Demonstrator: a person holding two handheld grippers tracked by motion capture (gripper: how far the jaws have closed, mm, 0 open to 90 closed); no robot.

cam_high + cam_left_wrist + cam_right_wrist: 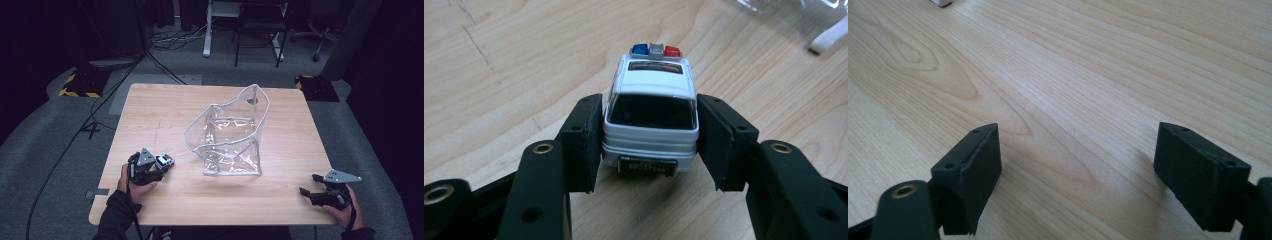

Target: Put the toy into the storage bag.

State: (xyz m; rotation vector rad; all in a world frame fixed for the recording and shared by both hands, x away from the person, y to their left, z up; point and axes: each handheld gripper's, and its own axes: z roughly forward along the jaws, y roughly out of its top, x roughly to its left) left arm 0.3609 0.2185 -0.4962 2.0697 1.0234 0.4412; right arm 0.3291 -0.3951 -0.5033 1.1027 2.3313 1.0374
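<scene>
The left gripper (650, 145) clenches the small white hard-plastic toy police car (651, 107) by its rear flanks at seven o'clock: light, rigid, slick-sided. The right gripper (1075, 175) stands released.

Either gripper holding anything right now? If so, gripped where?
Left gripper is shut on the toy police car, pads on the two sides at its rear end. Right gripper is open over bare table, holding nothing.

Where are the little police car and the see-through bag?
police car (651, 107): left gripper view, on its rear window.
clear bag (232, 142): high view, on its front wall.
</scene>
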